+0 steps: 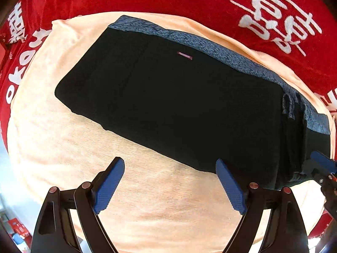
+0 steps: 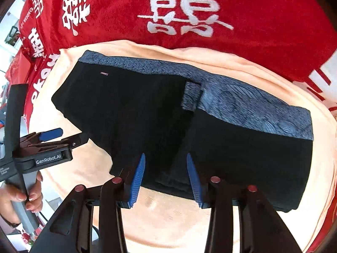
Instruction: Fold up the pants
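Observation:
Black pants (image 1: 172,97) with a blue-grey patterned waistband (image 1: 221,50) lie folded flat on a peach cloth (image 1: 147,189). My left gripper (image 1: 170,168) is open and empty, hovering over the peach cloth just short of the pants' near edge. In the right wrist view the same pants (image 2: 231,151) fill the middle, waistband (image 2: 242,103) at the far side. My right gripper (image 2: 166,162) is open over the pants' near edge, one finger on each side of a central fold; whether it touches the cloth is unclear. The left gripper (image 2: 52,133) shows at the left, held by a hand.
A red cloth with white characters (image 2: 189,10) covers the surface beyond and around the peach cloth (image 2: 168,221). The right gripper's tip (image 1: 322,164) shows at the right edge of the left wrist view. The person's hand (image 2: 23,196) is at lower left.

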`<state>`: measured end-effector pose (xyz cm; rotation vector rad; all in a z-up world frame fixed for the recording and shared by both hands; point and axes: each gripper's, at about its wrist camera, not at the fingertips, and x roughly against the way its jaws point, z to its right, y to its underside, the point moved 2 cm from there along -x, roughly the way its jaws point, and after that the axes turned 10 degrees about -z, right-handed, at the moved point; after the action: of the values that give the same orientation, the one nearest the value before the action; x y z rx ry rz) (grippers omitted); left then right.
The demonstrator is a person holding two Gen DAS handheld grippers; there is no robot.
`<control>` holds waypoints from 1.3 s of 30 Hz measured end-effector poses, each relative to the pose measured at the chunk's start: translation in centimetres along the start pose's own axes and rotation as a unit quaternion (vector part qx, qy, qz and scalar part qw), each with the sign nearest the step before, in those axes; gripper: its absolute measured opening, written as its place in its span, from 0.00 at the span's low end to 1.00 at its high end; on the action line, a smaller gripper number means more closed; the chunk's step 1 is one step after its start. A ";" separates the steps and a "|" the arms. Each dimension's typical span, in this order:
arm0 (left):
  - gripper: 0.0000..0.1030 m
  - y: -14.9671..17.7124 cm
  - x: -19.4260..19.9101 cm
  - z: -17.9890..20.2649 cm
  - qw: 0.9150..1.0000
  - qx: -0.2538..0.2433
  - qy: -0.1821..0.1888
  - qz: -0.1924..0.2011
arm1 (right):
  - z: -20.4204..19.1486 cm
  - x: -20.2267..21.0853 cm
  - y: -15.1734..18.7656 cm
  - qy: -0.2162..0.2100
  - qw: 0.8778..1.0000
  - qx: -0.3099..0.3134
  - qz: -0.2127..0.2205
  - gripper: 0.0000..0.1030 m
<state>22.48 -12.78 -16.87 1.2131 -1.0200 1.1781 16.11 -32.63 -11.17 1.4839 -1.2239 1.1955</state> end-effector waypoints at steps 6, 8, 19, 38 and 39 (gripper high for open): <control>0.87 -1.1 -0.6 -2.5 1.000 0.018 0.002 0.005 | -0.9 -2.8 0.4 -0.003 0.999 -0.004 -0.046 0.57; 0.87 -1.2 -0.7 -3.4 1.000 0.030 0.006 0.006 | -1.3 -3.5 0.9 0.010 0.999 0.000 -0.040 0.57; 0.87 -1.6 -1.8 -9.4 0.996 0.079 0.042 0.010 | -2.4 -3.9 1.0 0.044 0.998 0.010 -0.041 0.66; 0.87 -2.9 -3.1 -20.8 0.958 0.172 0.225 0.031 | -3.8 -4.8 0.6 0.063 0.996 0.029 -0.049 0.80; 0.87 -2.6 -2.8 -21.1 0.957 0.169 0.233 0.034 | -3.8 -4.8 0.6 0.063 0.996 0.030 -0.050 0.80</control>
<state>23.95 7.93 -22.18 1.0848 -0.5208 1.6467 14.68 -28.18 -15.17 1.4710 -1.0257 1.2480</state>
